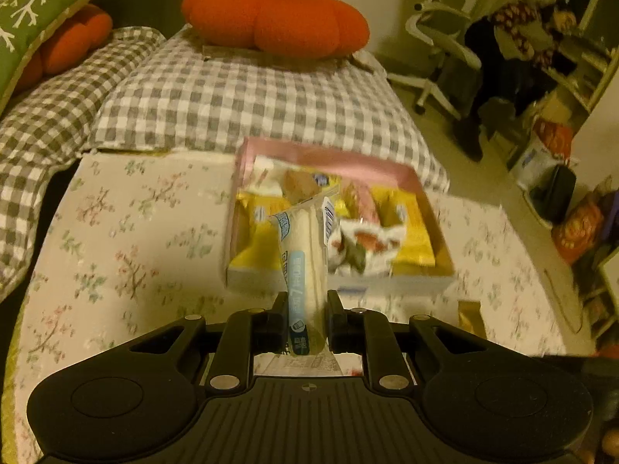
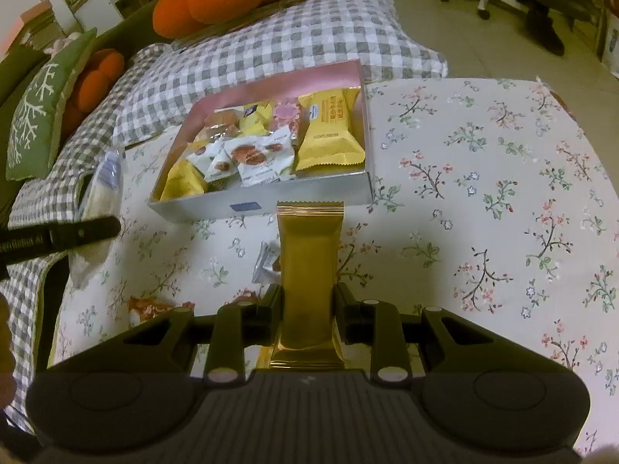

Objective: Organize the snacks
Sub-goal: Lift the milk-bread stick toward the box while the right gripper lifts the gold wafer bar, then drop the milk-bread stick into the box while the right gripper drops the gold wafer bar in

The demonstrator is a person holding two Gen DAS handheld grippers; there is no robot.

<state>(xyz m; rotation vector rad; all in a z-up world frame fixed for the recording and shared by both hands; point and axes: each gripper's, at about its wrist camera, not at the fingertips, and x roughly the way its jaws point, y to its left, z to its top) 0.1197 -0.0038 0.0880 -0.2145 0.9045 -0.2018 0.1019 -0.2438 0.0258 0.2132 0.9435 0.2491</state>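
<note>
My left gripper [image 1: 307,301] is shut on a long clear packet with a pale roll inside [image 1: 305,255]; it hangs in the air in front of the pink snack box [image 1: 247,162], which holds several yellow and white packets. In the right wrist view the same box [image 2: 271,201] lies ahead on the floral cloth. My right gripper [image 2: 309,290] is shut on a gold foil bar [image 2: 309,255] that points toward the box. The left gripper [image 2: 77,232] and its pale packet [image 2: 102,181] show at that view's left edge.
Two small snack packets [image 2: 267,261] [image 2: 149,307] lie loose on the floral cloth [image 2: 483,193] near my right gripper. A checked blanket [image 1: 232,96], orange pumpkin cushions [image 1: 274,19] and a green cushion [image 2: 35,116] lie beyond. A person sits on a chair [image 1: 514,46] at the right.
</note>
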